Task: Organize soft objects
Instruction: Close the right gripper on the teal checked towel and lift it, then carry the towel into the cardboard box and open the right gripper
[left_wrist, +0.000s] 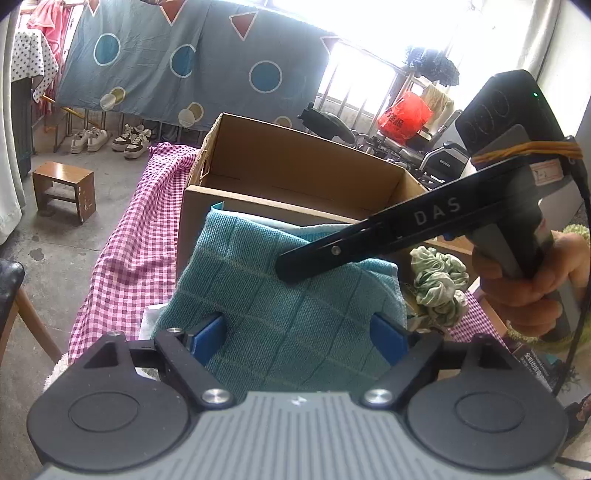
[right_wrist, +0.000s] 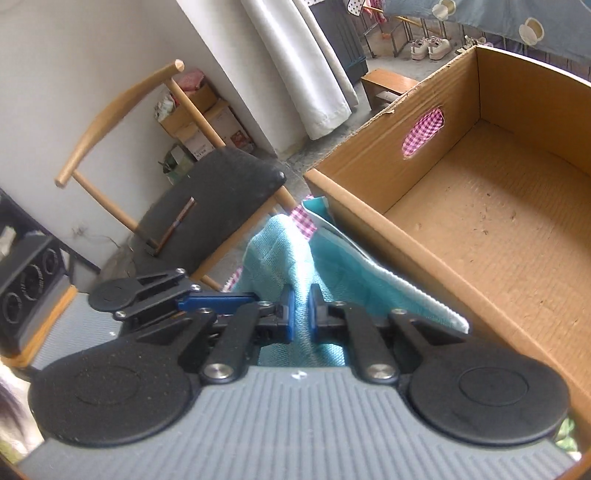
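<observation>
A folded teal towel (left_wrist: 258, 295) lies on the pink checked cloth (left_wrist: 136, 240), right in front of an empty cardboard box (left_wrist: 295, 162). My left gripper (left_wrist: 298, 336) is open wide, and the towel's near end fills the space between its blue pads. My right gripper (right_wrist: 302, 314) is shut on a raised ridge of the teal towel (right_wrist: 273, 243); from the left wrist view its black finger (left_wrist: 314, 258) reaches in from the right over the towel. A hand (left_wrist: 532, 291) holds its grip. The box's floor (right_wrist: 498, 229) is bare.
A green scrunchie (left_wrist: 437, 284) lies right of the towel by the box's front corner. A black-seated wooden chair (right_wrist: 207, 206) stands beside the table. On the floor behind are a small wooden stool (left_wrist: 64, 190) and shoes (left_wrist: 110, 138). A patterned sheet (left_wrist: 166, 62) hangs behind.
</observation>
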